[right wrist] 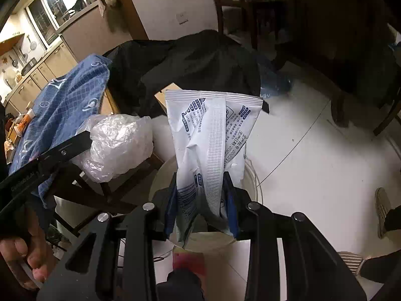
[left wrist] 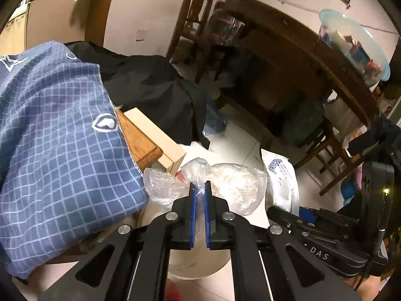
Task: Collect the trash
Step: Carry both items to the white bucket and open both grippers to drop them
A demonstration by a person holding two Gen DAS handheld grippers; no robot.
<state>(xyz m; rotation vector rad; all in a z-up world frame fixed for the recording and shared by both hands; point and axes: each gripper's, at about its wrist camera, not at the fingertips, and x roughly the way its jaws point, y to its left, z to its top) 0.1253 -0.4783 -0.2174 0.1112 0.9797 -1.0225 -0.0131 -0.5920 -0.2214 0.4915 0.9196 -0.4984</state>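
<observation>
My left gripper is shut on a thin fold of a crumpled clear plastic bag, which bulges out past the blue pads. The same bag hangs at the left of the right wrist view, under the left gripper's black finger. My right gripper is shut on the lower part of a white printed packet, which stands up crumpled between the pads. That packet also shows to the right of the plastic bag. Both pieces hang above a round white bin, also visible in the left view.
A blue checked cloth and a black jacket lie over wooden furniture on the left, next to a cream box. A dark wooden table with chairs stands behind. A person's shoe rests on the white tiled floor at the right.
</observation>
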